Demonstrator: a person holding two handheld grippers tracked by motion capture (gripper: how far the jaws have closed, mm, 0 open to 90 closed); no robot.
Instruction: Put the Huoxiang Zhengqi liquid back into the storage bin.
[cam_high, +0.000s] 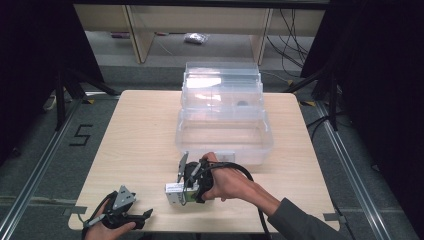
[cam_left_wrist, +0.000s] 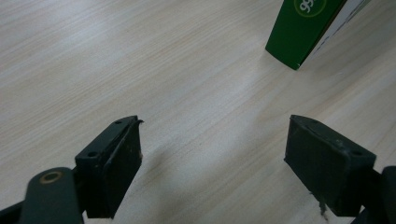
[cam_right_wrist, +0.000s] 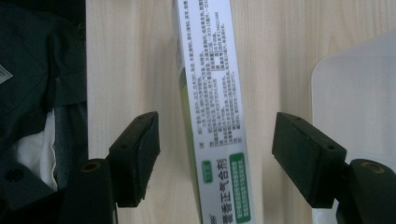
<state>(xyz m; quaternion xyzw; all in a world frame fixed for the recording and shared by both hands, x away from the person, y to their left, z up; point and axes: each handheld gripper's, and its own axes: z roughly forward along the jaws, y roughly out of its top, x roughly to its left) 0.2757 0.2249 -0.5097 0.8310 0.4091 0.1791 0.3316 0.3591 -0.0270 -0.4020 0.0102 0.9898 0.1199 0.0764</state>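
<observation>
Right gripper view: I am looking straight down on the carton (cam_right_wrist: 212, 112), which is lying between my right gripper (cam_right_wrist: 215, 158) fingers (cam_right_wrist: 140, 154), both standing well apart and neither touching it.
Where the carton is sitting: it is resting flat on the worktop (cam_high: 135, 130), just on my side of the clear storage box (cam_high: 224, 132), with the right gripper (cam_high: 187, 182) hovering directly over it.
Weight: I am judging it light, a small retail carton of thin card.
Stiffness: I am expecting the walls to give if squeezed hard, so I am planning a gentle close.
Surface: the print is looking glossy, so I am allowing for some slip against the rubber pads.
Where to take hold: I am aiming across the narrow width near the carton's middle, on the two long side faces, where it is already lined up with the fingers.
Carton's look: long and slim, white face carrying dense small black text, a green edge and green label blocks toward one end.
Left gripper (cam_high: 120, 212): it is resting near the worktop's near edge, off to the carton's left side, fingers (cam_left_wrist: 112, 163) spread wide with nothing between them.
Left gripper view: I am seeing a green corner of the carton (cam_left_wrist: 303, 28) beyond the fingers.
</observation>
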